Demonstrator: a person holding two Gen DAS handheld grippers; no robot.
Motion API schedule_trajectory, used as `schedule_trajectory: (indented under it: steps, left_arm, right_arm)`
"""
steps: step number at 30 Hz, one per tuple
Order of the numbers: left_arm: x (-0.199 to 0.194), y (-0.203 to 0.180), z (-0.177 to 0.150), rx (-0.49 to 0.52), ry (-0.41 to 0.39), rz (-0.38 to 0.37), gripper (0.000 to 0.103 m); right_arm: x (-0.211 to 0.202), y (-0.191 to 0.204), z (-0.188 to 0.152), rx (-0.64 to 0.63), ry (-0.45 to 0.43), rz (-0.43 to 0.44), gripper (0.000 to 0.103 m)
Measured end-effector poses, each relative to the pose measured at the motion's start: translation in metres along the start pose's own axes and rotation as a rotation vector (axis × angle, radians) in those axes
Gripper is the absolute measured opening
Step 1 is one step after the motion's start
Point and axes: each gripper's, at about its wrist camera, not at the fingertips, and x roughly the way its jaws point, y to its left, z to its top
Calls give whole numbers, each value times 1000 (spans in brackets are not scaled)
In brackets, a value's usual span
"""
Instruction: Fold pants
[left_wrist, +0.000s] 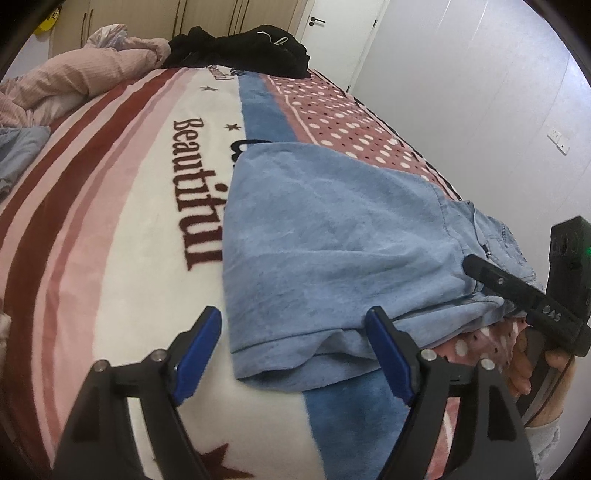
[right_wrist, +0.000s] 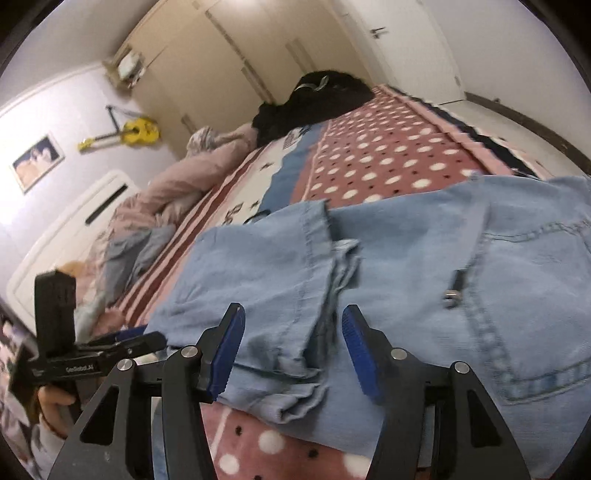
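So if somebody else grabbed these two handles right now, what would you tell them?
Left gripper: jaws open, holding nothing, at the pants' hem end.
Right gripper: jaws open, holding nothing, over the leg cuffs lying on the seat.
The light blue pants lie on the bed blanket, seemingly folded once already.
Left: probably another fold, then smoothing flat.

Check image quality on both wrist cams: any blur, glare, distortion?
Left wrist: sharp, heavy fisheye bending of the blanket, even light, pants crisp. Right wrist: motion blur on the pants, strongest at the hem and the picture's edges; a blown-out bright patch on the wall at left; same fisheye warp.
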Motion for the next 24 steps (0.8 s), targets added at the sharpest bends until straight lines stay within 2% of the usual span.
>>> schedule_trajectory:
  steps: [1, 3, 5, 6, 11, 13, 15, 17, 21, 23, 24]
  left_arm:
    - [0, 0, 0, 0, 0, 0, 77]
    - [1, 0, 0, 4, 0, 5, 77]
    - [1, 1, 0, 9, 1, 11, 77]
    - [1, 2, 0, 8, 0, 10, 77]
    - [-7, 0, 3, 11, -22, -13, 77]
    - [-10, -3, 6, 22, -31, -13, 77]
    - [-12, -4, 8, 25, -36, -24, 77]
    - [-11, -5, 10, 27, -40, -26, 77]
    - [-8, 1, 12, -7, -41, -31, 77]
    - [-8, 2, 10, -8, -38, -29, 77]
    - [-7, 2, 10, -5, -35, -17, 77]
  right_arm:
    - [5, 6, 1, -23, 13, -45, 51]
    - [11, 13, -2, -50, 32, -82, 51]
    - [18, 23, -4, -77, 51, -65, 33]
    - [20, 28, -5, -98, 44, -67, 9]
    - [-1, 26, -1, -56, -79, -91, 4]
    - [-12, 18, 3, -38, -94, -112, 1]
    - [-21, 4, 4, 4, -98, -124, 0]
    - [-28, -6, 4, 20, -106, -175, 0]
    - [-35, -24, 3, 98, -92, -37, 3]
    - [-33, -20, 2, 81, -70, -6, 21]
    - [-31, -16, 1, 70, -57, 0, 35]
